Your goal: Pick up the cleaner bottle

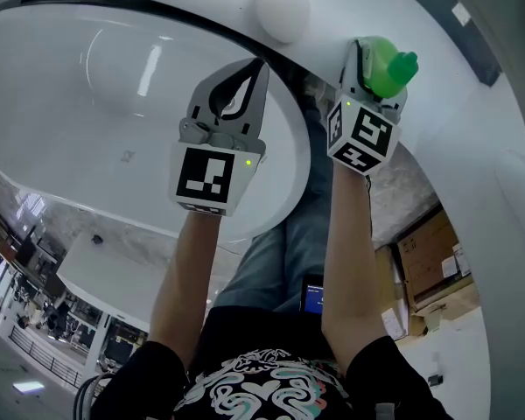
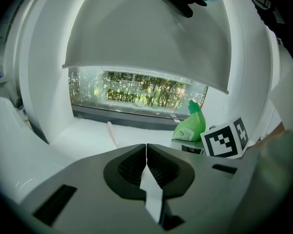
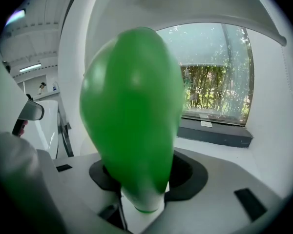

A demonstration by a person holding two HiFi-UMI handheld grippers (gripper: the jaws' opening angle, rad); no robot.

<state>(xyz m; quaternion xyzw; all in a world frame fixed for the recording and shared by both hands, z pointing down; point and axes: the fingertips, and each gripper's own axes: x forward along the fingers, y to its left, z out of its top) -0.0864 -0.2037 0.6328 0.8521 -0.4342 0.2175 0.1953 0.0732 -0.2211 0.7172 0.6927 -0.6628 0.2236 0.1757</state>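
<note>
cleaner bottle [image 1: 387, 66] sits between the jaws of the right gripper [image 1: 367, 59], at the far right end of the white ledge [image 2: 88, 133] by the bathtub [image 1: 114, 86], below the window [image 2: 136, 89]; right tongs are clamped round the green body, and the right gripper view shows no gap between pads and plastic on either side, though the bottle's own bulk covers the contact lines, so how firm the squeeze is stays a guess; left gripper [image 2: 146, 147] hangs over the tub with its jaws pressed together on nothing, well apart from the bottle; handling, as a judgement: blow-moulded plastic, probably light to middling, walls likely to give a bit under pressure, glossy rounded skin likely slippery, not fragile; the broad mid body looks the safer hold, since the narrow neck and cap give the pads less surface and the bottle could pivot or squirt out if pinched high; hard to tell: the opaque green hides the fill level, so weight is unknown; the base is hidden behind the right gripper's marker cube [image 2: 224, 138] in the left gripper view, so resting on the ledge or already off it cannot be told; label print too small to read; cap out of the right gripper view
</note>
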